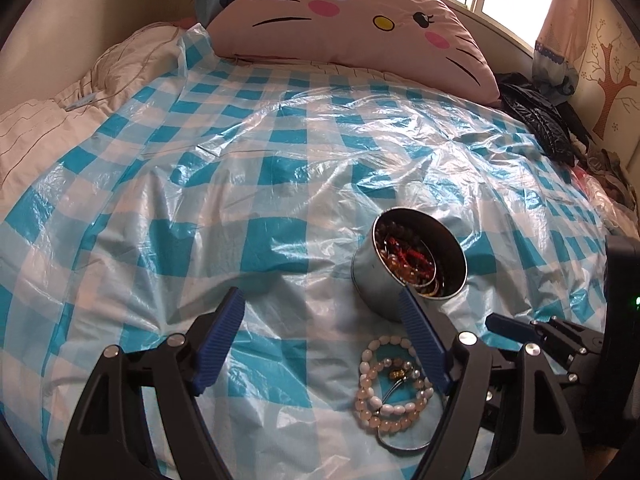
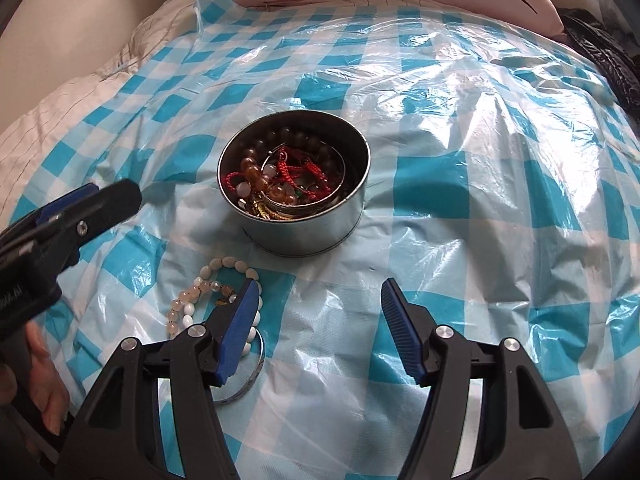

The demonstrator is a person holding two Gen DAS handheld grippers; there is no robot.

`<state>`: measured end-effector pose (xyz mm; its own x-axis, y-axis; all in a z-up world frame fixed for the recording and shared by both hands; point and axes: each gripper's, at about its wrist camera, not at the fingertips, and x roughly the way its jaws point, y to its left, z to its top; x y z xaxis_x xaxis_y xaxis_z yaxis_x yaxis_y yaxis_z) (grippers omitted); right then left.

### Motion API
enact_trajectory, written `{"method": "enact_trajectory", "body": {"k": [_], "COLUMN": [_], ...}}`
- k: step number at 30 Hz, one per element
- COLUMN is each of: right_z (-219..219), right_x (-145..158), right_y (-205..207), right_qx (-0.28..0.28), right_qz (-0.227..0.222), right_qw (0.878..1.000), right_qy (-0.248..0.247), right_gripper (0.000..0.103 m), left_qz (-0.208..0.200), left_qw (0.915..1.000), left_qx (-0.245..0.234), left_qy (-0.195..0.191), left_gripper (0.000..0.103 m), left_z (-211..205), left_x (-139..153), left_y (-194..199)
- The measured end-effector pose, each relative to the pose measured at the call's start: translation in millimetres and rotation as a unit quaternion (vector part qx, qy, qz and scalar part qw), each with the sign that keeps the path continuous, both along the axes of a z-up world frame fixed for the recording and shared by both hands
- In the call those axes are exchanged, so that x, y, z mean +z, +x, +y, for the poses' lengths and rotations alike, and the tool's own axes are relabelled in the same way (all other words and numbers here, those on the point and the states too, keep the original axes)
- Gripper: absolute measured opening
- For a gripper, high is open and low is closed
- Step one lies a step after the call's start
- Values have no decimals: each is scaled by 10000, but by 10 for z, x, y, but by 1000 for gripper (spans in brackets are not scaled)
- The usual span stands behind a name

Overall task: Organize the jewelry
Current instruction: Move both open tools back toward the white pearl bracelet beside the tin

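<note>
Right wrist view: round tin (image 2: 304,224) on checked plastic sheet (image 2: 480,184), holding red cord, amber beads, dark bead string; deeper contents indistinct. Pale bead bracelets (image 2: 200,300) just before tin, partly hidden behind right gripper (image 2: 320,332) finger. Both grippers spread wide, empty; left gripper (image 1: 326,344) straddles sheet beside bracelets.

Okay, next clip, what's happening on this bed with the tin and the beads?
A person holds a gripper in each hand over a blue checked plastic sheet. A round metal tin already holds red cord and bead jewelry. A few bead bracelets lie loose on the sheet beside the tin. The left gripper and right gripper are both open and hold nothing.
</note>
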<state>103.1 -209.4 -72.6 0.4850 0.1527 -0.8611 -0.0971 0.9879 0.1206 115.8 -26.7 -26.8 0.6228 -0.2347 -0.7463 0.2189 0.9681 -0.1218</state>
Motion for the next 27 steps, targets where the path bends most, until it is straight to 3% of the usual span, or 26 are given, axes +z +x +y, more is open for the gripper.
{"method": "enact_trajectory", "body": {"k": [3,7,15,21,27], "right_z": [111,310,-194,-168,-301], "right_x": [-40,-186,-131,-144,-141], "right_y": [50,102,-26,-5,-9], "right_qx": [160,379,-580,-526,-791], "right_qz": [34,115,270,291,337], "right_qw": [9998,9944,9940,9939,9921], "right_qy": [-138,-983,-887,-922,-914], "right_gripper": [61,66,68,69,69], "left_qz": [-32,44,140,169,244], "left_qw": [9998,9998,9994,9946,9784], "left_qx": [-104,-36,-143,-817,-1661], "left_qy": [172,187,291,620,1204], "left_gripper": [76,76,76,76,76], "left_z": [-29,6,-20,-324,-731], "left_x": [-5,-34,-83,-164,-348], "left_y": [-92,-106,-172,-236,-334]}}
